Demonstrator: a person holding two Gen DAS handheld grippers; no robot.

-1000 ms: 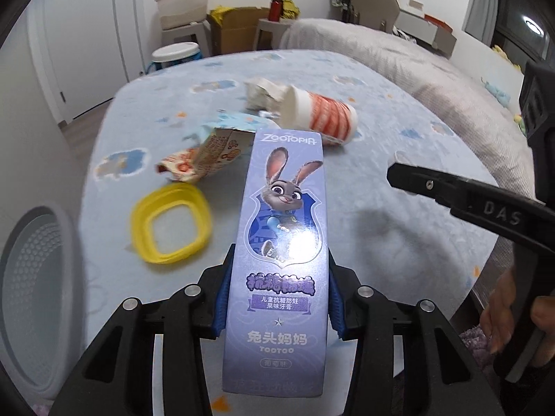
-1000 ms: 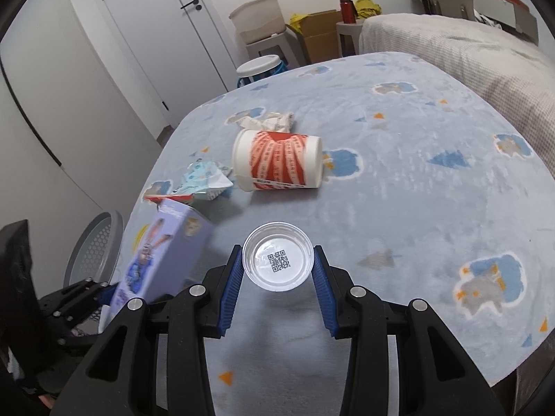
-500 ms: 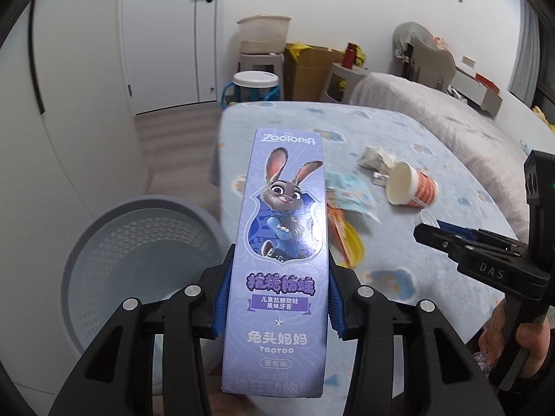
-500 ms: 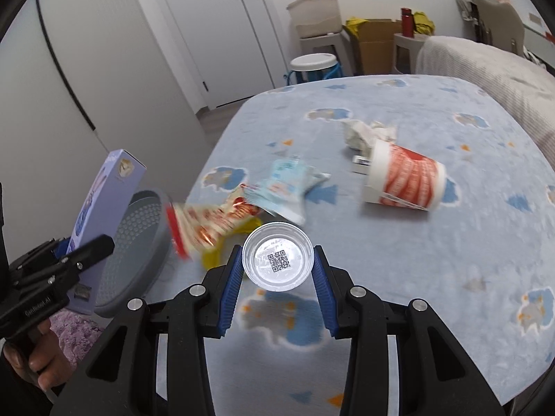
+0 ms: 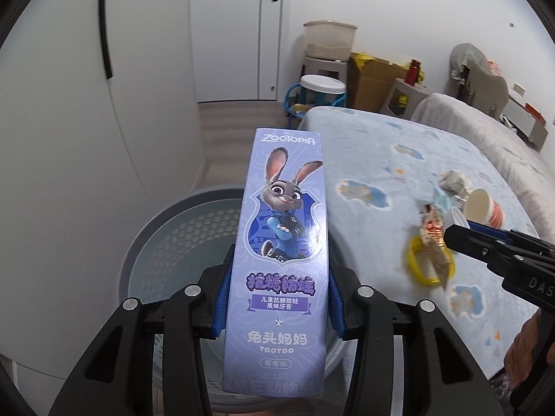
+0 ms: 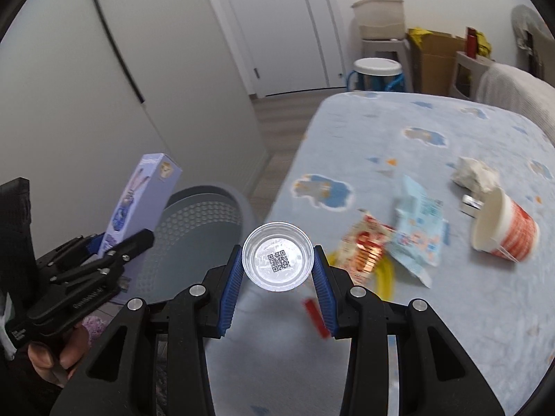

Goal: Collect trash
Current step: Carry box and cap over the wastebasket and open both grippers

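Left claw [image 5: 277,303] grips toothpaste box [image 5: 282,242] upright directly above bin [image 5: 166,235]; right claw [image 6: 277,282], gripping clear cup [image 6: 277,256], trails beside it.

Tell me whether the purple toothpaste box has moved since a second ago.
Yes. The toothpaste box, clamped in the left tongs, has swung off the blue bedspread and now hangs over the grey perforated bin beside the bed.

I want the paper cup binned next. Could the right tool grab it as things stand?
Probably not yet: the right tool is already shut on a small clear cup, so it has no free grip for the paper cup.
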